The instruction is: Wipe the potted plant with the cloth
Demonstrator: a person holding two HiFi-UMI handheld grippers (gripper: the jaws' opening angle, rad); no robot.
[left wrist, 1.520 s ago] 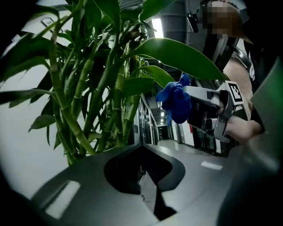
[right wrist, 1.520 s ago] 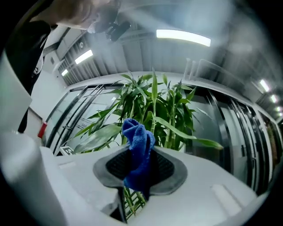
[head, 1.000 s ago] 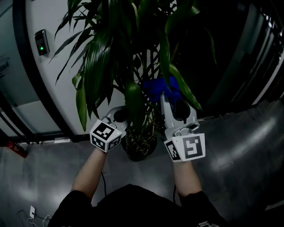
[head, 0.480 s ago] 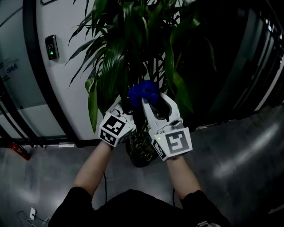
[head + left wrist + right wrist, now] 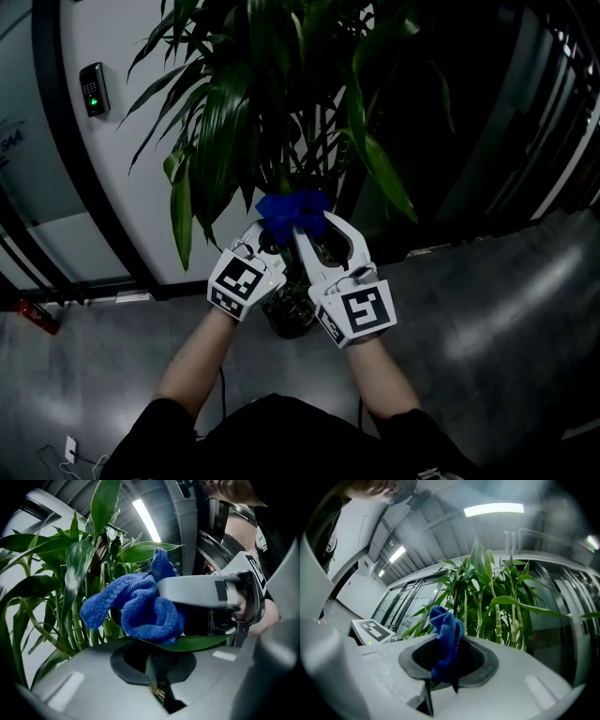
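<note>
Right gripper (image 5: 448, 660) has its 2 jaws clamped on the cloth (image 5: 446, 637), a blue bunch sticking up out of the dark pads. Left gripper (image 5: 157, 667) has its jaws together, with only a thin slit between the pads. A leaf (image 5: 192, 642) lies across just past their tips; whether it is pinched I cannot tell. In the left gripper view the cloth rests on top of that leaf, and the right gripper's grey jaw reaches in from the right to hold it. From the head view the 2 grippers sit side by side, tips near each other, with the cloth at both tips among the lower leaves of the plant (image 5: 281, 103). Its pot (image 5: 292, 317) stands on the floor (image 5: 506, 319) below the grippers. Farther off, a reader (image 5: 92, 89) with a green light is on the white wall (image 5: 131, 216).
</note>
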